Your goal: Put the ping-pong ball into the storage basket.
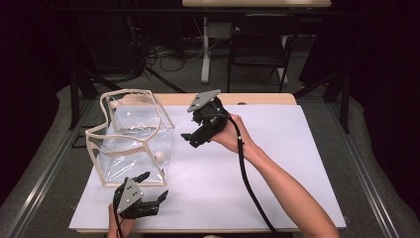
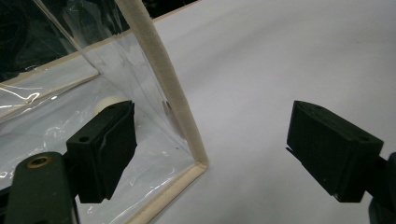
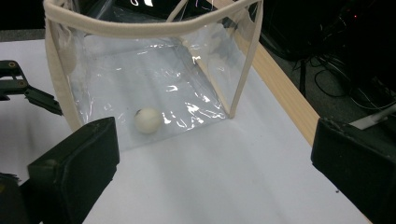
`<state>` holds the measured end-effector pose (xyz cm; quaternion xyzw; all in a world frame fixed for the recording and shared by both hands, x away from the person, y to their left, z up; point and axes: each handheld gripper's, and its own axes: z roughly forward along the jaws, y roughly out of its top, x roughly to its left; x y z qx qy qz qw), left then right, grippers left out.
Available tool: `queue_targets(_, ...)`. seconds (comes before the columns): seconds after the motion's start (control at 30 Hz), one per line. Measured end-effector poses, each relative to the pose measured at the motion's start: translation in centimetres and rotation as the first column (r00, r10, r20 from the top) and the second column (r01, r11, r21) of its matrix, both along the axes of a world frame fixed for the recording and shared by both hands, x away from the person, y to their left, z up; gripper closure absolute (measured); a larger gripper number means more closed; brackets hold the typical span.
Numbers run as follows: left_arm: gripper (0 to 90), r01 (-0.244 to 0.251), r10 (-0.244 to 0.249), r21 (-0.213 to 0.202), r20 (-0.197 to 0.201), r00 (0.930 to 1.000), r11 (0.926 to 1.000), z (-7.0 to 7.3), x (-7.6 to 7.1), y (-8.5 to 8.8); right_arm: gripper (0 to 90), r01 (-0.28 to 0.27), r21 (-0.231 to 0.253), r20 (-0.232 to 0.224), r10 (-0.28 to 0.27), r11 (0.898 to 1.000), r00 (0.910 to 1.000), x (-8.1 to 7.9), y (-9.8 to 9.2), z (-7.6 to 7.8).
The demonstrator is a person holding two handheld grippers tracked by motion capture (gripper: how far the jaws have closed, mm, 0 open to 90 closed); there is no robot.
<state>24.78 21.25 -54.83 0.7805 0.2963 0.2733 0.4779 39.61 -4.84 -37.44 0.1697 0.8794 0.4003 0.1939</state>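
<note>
Inside the clear bag (image 1: 130, 141) on the table (image 1: 277, 163) rests a white ball (image 1: 159, 156). Right gripper (image 1: 194, 134) and left gripper (image 1: 153, 191): jaws spread, nothing between.

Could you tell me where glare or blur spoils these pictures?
High view: dim surroundings, mild glare on the clear bag. Left gripper view: its near jaws are soft, with streaks on the plastic. Right gripper view: bright highlights beside the white ball, and its jaws are blurred.

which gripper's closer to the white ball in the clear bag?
Left. The left gripper sits just below the clear bag's near corner, close to the white ball; the right gripper hovers farther off, beside the bag.
</note>
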Motion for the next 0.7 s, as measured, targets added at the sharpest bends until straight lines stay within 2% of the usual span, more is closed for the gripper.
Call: queue_targets(0.7, 16.0, 0.002, -0.002, 0.006, -0.001, 1.0, 1.0, 0.0, 0.0, -0.1, 0.7, 0.045, 0.032, 0.015, -0.046, 0.998, 0.9988, -2.1, -4.4, -2.4)
